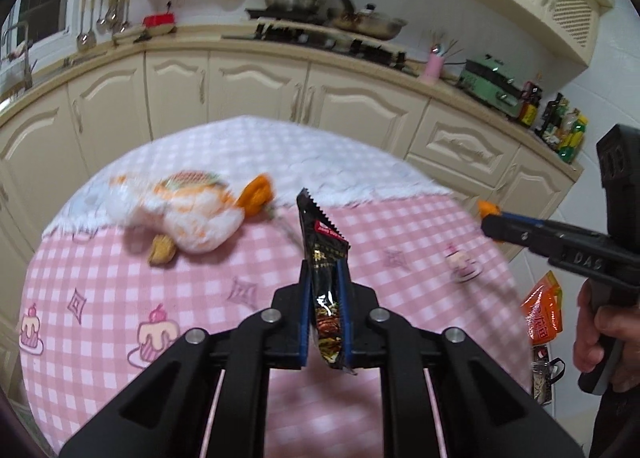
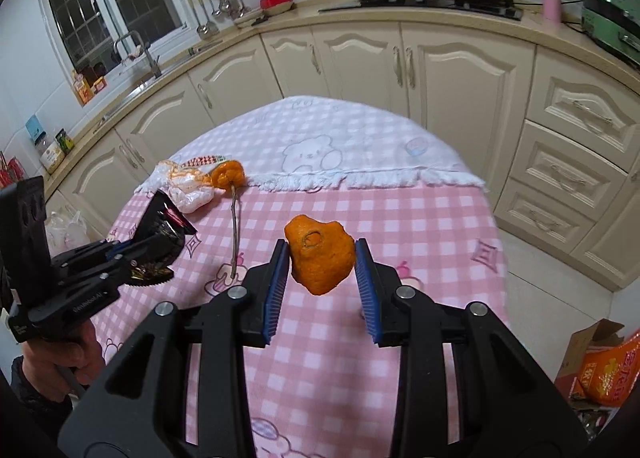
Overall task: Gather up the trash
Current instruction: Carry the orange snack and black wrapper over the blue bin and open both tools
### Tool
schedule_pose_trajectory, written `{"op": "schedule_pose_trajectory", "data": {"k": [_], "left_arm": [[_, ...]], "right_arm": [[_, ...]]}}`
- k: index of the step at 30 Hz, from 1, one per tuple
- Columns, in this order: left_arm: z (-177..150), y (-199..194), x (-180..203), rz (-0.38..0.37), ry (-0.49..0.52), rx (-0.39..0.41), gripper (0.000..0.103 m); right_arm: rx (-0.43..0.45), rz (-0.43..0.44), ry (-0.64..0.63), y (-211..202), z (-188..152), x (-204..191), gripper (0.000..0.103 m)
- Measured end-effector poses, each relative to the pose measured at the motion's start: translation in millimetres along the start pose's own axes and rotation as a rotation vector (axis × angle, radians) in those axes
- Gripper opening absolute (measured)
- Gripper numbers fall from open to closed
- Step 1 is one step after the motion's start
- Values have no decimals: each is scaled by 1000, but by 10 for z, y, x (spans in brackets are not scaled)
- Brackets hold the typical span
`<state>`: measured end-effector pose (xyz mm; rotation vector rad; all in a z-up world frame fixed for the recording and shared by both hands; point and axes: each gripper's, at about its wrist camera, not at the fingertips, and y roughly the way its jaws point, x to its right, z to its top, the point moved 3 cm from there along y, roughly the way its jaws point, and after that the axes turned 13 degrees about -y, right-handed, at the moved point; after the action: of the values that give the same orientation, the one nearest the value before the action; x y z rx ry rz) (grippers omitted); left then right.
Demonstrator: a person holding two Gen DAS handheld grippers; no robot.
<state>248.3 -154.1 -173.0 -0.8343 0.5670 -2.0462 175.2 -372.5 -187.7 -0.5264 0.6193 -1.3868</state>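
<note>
The left gripper [image 1: 325,298] clamps a dark snack wrapper [image 1: 323,258]; the right gripper [image 2: 322,272] pinches an orange peel [image 2: 320,260] above the checked tablecloth [image 2: 420,226]. Far left lie crumpled plastic [image 2: 188,188], blurred in the left view, another peel [image 2: 228,175] and a twig [image 2: 234,234].

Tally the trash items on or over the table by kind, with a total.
Orange peel: 2, the held peel in the right gripper and the loose peel on the tablecloth
Dark wrapper: 1, in the left gripper
Crumpled plastic bag: 1
Twig: 1
Brownish scrap, kind unclear: 1
Total: 6
</note>
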Motion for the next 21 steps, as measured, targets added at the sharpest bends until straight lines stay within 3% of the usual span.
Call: {"op": "schedule_pose_trajectory", "data": {"k": [10, 21], "left_arm": [[102, -57, 1024, -158, 137, 23, 11], [-421, 369, 2430, -320, 342, -108, 11]], "right_arm": [[90, -131, 118, -734, -289, 603, 33], [48, -298, 416, -1334, -1373, 1806, 33]]}}
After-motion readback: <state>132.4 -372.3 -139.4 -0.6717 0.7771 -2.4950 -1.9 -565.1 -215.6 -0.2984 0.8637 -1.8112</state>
